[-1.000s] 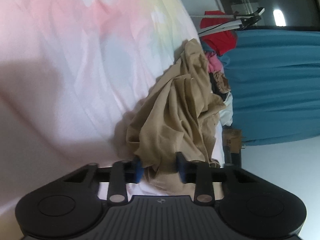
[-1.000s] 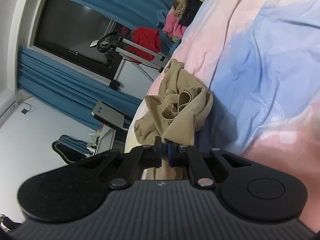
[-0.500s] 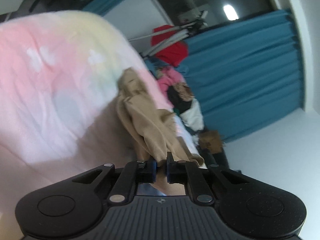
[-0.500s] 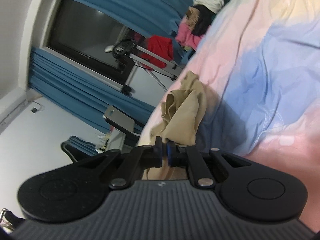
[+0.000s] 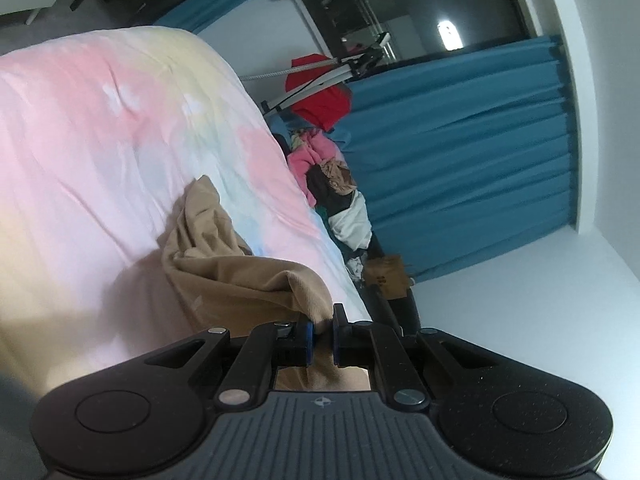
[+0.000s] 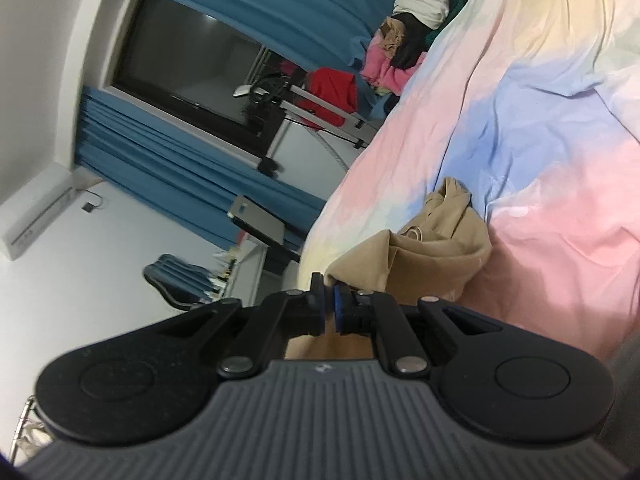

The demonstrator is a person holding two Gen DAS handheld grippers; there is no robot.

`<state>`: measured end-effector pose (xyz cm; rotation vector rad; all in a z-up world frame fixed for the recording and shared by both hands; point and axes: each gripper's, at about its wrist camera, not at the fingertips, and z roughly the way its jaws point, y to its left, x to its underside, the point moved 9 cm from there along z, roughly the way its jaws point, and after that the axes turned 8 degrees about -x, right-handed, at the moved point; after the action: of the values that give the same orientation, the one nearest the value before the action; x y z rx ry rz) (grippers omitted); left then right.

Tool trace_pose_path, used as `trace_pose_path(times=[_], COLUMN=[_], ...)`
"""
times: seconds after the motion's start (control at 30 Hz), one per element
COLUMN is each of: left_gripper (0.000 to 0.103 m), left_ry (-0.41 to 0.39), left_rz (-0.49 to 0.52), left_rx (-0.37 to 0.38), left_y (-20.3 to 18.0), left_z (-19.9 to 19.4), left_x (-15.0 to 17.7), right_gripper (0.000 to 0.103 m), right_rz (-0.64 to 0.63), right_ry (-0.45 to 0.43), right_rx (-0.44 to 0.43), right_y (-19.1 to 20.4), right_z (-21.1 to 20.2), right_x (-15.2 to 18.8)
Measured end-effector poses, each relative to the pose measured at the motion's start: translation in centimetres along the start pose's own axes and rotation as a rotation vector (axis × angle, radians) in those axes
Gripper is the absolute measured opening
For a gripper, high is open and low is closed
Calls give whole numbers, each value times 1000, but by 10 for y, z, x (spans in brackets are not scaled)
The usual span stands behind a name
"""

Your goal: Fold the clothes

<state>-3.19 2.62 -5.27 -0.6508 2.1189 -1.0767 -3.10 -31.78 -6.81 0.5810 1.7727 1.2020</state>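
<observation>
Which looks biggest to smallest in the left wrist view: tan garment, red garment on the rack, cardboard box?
1. tan garment, though it lies nearest the camera, which inflates it.
2. red garment, farther away.
3. cardboard box, clearly smallest.

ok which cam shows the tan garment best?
Right wrist: the tan garment shows its bunched folds and a rolled opening, lying on the bedspread. Left wrist shows the same garment from the other end, as a plainer draped fold.
</observation>
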Motion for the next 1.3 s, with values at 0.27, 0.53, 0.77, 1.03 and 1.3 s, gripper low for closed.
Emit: trace_pose_path(times=[0.27, 0.53, 0.77, 1.03, 1.3], left_gripper=[9, 10, 11, 43, 102], left_ry=[-4, -29, 30, 33, -69], left_rz=[38, 208, 257, 401, 748], left_rx=[-156, -314, -389, -415, -490], left_y=[-8, 16, 61, 44, -41], left_z=[95, 207, 261, 263, 193], left_x=[-62, -91, -92, -83, -35], right_gripper=[8, 9, 9, 16, 78], right_rz=[111, 59, 17, -101, -348], right_ry=[-2, 7, 90, 137, 132], right_rx=[121, 240, 348, 371, 299], right_y=[-35, -98, -146, -139, -88], right_z=[99, 184, 232, 239, 218], right_x=[-45, -65, -60, -56, -43])
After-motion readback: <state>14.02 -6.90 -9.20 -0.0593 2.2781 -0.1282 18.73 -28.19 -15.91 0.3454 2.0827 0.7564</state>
